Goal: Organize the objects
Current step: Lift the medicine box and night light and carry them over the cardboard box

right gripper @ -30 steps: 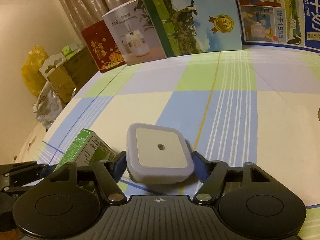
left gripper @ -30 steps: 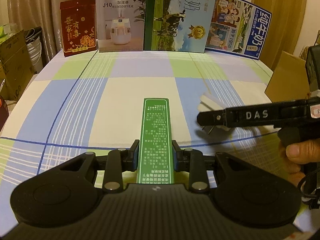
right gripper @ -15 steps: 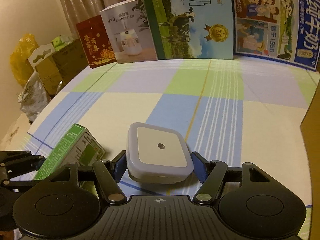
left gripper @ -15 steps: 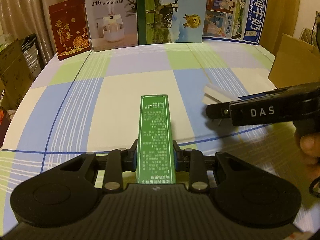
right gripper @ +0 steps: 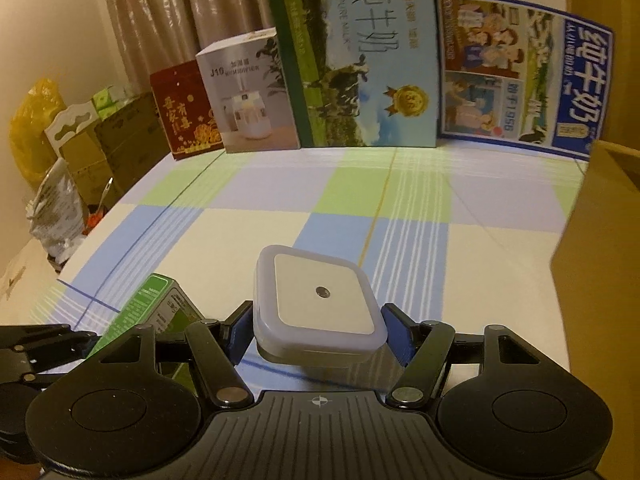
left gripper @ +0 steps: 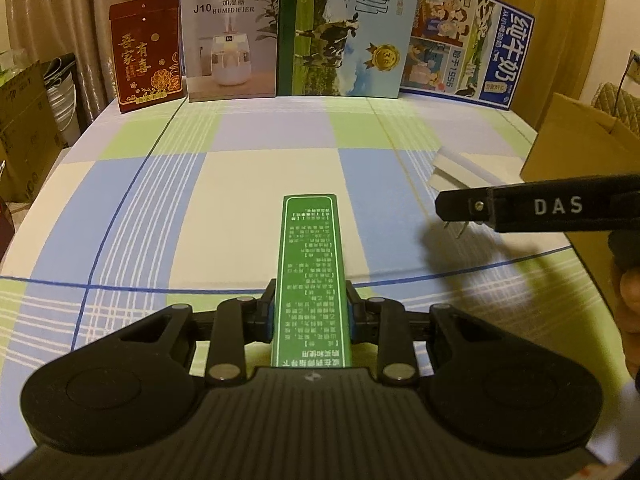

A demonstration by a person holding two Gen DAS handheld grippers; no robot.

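Observation:
A long green box (left gripper: 310, 264) printed with white text sticks forward from my left gripper (left gripper: 310, 312), whose pads are shut on its sides near the back end. In the right wrist view the same green box (right gripper: 156, 308) shows at lower left. My right gripper (right gripper: 318, 328) is shut on a white square night light (right gripper: 320, 296), held just above the checked cloth. From the left wrist view the night light (left gripper: 464, 168) hangs at the right, its prongs pointing down, behind a black finger (left gripper: 540, 208) of the right gripper.
A brown cardboard box (left gripper: 580, 152) stands at the right edge of the table. Along the back stand a red box (left gripper: 146, 52), a humidifier box (left gripper: 230, 40), a green milk box (left gripper: 344, 28) and a blue milk carton (left gripper: 460, 40). Cartons and bags crowd the floor at left.
The right gripper has lifted the night light off the cloth and drifted toward the cardboard box. The left gripper and its green box have barely moved.

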